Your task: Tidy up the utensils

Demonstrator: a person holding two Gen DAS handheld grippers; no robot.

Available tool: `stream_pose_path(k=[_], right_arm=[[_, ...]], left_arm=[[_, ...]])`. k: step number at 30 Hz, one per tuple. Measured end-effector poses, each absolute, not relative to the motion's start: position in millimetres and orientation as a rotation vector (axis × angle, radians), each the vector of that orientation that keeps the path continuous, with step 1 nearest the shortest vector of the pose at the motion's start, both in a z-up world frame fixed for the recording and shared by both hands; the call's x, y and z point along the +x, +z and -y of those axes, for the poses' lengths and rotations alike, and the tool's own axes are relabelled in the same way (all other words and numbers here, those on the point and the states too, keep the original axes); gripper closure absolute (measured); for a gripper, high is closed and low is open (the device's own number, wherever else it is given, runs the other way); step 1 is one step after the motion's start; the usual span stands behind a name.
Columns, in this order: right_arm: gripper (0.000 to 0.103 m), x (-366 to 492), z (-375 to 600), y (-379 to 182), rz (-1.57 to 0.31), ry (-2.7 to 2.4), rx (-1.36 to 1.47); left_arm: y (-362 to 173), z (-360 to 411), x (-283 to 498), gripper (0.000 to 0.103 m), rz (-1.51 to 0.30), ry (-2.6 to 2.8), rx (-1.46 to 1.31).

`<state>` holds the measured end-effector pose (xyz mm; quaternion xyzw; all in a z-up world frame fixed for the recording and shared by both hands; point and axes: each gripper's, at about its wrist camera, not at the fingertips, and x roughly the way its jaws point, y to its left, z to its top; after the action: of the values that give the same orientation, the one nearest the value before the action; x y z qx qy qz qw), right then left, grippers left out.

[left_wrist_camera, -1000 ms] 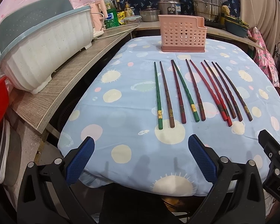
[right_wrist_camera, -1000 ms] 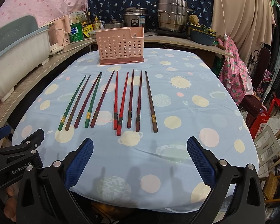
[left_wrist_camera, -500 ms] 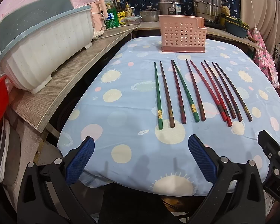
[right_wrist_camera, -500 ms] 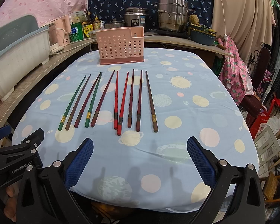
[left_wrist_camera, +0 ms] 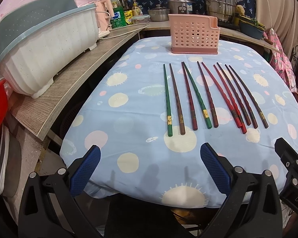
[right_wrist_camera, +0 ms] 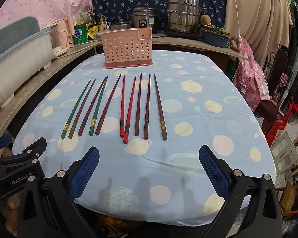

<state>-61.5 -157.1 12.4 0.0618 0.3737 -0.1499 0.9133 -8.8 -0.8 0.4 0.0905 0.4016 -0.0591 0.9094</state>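
Several chopsticks point(left_wrist_camera: 206, 97) in green, brown, dark red and red lie side by side on a blue dotted tablecloth point(left_wrist_camera: 133, 123), tips pointing away; they also show in the right wrist view point(right_wrist_camera: 121, 107). A pink perforated utensil basket point(left_wrist_camera: 194, 36) stands upright behind them, also in the right wrist view point(right_wrist_camera: 128, 48). My left gripper point(left_wrist_camera: 149, 167) is open and empty over the near table edge, short of the chopstick ends. My right gripper point(right_wrist_camera: 149, 168) is open and empty, likewise at the near edge.
A white dish-drainer tub point(left_wrist_camera: 45, 45) sits on a wooden counter point(left_wrist_camera: 69, 83) to the left. Pots point(right_wrist_camera: 181, 17), bottles point(left_wrist_camera: 119, 15) and a blue basin point(right_wrist_camera: 214, 36) crowd the back counter. Chairs and stools point(right_wrist_camera: 288, 158) stand right of the table.
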Motion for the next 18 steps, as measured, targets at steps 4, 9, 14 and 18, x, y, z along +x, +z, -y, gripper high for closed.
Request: stream_pose_path(k=[4,9,14,18], right_arm=[[0.007,-61,158,10,-0.773,-0.313,0.131],[0.007,-56,169,6,-0.779,-0.329,0.145],[0.007,-48,177,0,-0.793,-0.339,0.159],[0.007,-38,184,-6,-0.809,-0.345,0.164]], left_arm=[[-2,-1,-3,0.007,-0.846,-0.129,0.169],[-8,-9,11,0.007,-0.865,-0.117,0.143],[-15,-15,30,0.007,-0.877,-0.11,0.117],[-24,-12,46,0.007,-0.884,-0.116,0.118]])
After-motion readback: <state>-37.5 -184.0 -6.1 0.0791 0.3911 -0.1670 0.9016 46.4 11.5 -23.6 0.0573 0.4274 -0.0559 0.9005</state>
